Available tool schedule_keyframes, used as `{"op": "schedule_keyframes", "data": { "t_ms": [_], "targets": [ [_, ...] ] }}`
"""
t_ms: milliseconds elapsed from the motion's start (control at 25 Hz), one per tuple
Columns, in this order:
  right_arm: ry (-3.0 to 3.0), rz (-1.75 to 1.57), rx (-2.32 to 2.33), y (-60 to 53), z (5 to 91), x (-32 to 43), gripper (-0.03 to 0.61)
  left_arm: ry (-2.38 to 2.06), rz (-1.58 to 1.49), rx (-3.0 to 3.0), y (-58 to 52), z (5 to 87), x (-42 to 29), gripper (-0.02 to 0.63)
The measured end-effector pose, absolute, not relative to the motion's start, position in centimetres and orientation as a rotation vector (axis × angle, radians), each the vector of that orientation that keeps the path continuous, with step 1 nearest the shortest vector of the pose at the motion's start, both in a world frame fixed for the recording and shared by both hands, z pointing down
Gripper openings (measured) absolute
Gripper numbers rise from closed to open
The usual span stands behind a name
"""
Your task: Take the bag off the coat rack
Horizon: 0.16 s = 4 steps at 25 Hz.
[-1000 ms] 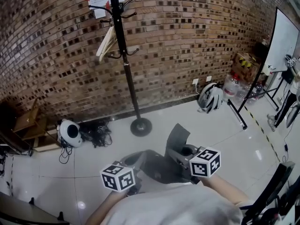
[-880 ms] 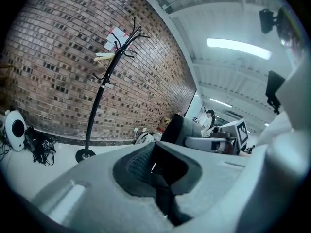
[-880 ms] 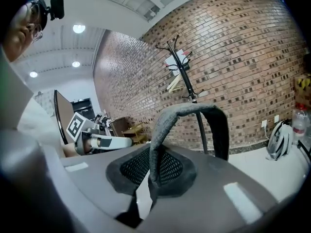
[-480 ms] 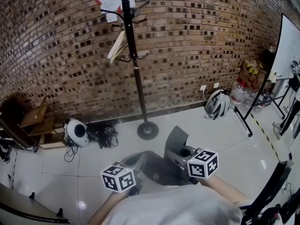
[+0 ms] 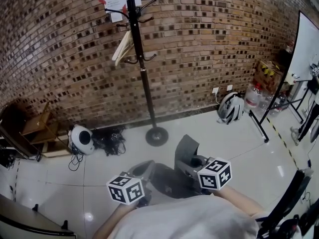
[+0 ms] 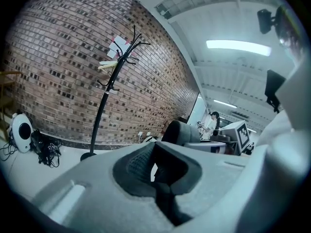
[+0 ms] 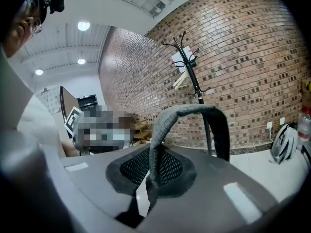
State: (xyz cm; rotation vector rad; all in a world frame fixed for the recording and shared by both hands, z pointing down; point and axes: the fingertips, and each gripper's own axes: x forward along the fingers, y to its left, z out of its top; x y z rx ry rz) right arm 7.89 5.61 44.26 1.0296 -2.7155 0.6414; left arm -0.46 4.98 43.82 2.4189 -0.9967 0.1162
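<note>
The black coat rack (image 5: 142, 68) stands against the brick wall, with a pale wooden hanger (image 5: 122, 46) on one hook and no bag on it. A dark grey bag (image 5: 167, 179) hangs low in front of the person, between the two grippers. Its grey strap (image 7: 187, 111) loops up out of my right gripper (image 7: 150, 178), which is shut on it. The strap (image 5: 187, 151) also shows in the head view beside the right gripper (image 5: 192, 164). My left gripper (image 6: 158, 178) has its jaws together, close to the bag; I see nothing clearly pinched there. The rack (image 6: 107, 93) is far from both.
A white helmet (image 5: 229, 106) lies on the floor at right, near water bottles (image 5: 252, 96) and a whiteboard stand (image 5: 300, 49). A white round device (image 5: 80, 139) and tangled cables (image 5: 107, 139) sit left of the rack base (image 5: 156, 136). A wooden shelf (image 5: 33, 129) stands at far left.
The head view has swung slightly, so the rack sits further right in frame than a second ago. Both grippers and the bag hold the same place near the body.
</note>
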Motion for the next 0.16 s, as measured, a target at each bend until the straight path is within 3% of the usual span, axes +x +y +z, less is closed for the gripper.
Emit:
{"op": "schedule_keyframes", "data": {
  "t_ms": [160],
  "targets": [
    [-2.717, 0.638, 1.039, 5.68, 44.17, 8.82, 0.020, -0.997, 0.120, 2.426, 5.14, 43.71, 0.41, 0.000]
  ]
}}
